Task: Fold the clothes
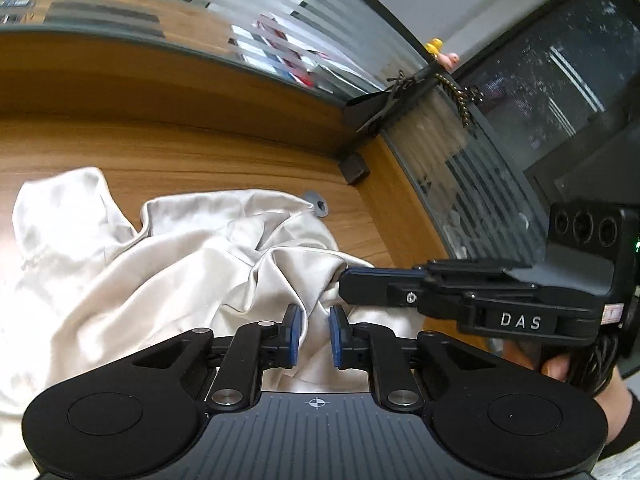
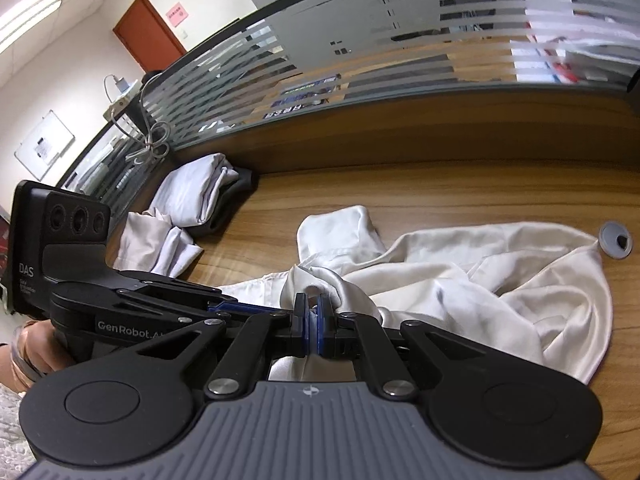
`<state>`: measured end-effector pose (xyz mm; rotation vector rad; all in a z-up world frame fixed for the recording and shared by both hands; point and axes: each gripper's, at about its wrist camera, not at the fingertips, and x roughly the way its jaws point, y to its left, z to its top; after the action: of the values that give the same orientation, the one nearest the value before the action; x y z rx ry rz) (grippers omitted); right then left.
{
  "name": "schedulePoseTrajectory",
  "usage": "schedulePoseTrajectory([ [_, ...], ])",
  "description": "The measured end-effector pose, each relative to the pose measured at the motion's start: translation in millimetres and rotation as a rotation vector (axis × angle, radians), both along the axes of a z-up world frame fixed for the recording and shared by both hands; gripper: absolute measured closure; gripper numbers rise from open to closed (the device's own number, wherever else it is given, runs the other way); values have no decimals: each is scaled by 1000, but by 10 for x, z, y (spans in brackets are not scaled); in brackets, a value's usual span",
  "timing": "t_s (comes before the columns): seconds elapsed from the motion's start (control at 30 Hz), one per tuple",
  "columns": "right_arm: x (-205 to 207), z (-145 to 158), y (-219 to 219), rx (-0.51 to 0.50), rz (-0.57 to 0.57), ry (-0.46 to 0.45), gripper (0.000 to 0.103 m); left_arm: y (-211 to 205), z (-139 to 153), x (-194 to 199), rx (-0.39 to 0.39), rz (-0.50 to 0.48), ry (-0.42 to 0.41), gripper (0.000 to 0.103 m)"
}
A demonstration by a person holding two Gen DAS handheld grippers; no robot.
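Right wrist, wooden desk [image 2: 440, 200], frosted partition [image 2: 360, 40]

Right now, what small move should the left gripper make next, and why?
Probably close the left gripper fully: a fold of the cream garment lies between its pads, which look apart, while the right gripper already pinches the cloth.

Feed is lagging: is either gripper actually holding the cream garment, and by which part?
The right gripper is shut on a bunched fold of the cream garment. The left gripper straddles a ridge of cloth, pads not pressing.
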<state>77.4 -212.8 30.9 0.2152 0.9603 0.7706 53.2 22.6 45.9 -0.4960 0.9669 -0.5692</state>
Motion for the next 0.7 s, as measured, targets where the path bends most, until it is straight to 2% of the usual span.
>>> schedulePoseTrajectory([
  [0.13,-2,-44,-24,53,-2,31,99,-47,-72,31,44,11,-5,81],
  [0.17,-7,-48,-20,55,3,29,99,-46,-101,39,42,19,-3,83],
  [0.2,-12,-51,-17,56,7,27,99,-46,-119,47,42,28,-6,98],
  [0.3,-22,-73,-15,30,9,16,97,-28,-136,50,47,80,-21,100],
  [0.43,-85,-139,22,-97,32,-43,74,76,-76,64,35,141,-38,100],
  [0.6,-184,-399,115,-325,123,-76,73,219,-70,101,-20,186,-9,100],
  [0.7,-224,-470,117,-383,148,-85,73,259,-101,116,-36,188,17,100],
])
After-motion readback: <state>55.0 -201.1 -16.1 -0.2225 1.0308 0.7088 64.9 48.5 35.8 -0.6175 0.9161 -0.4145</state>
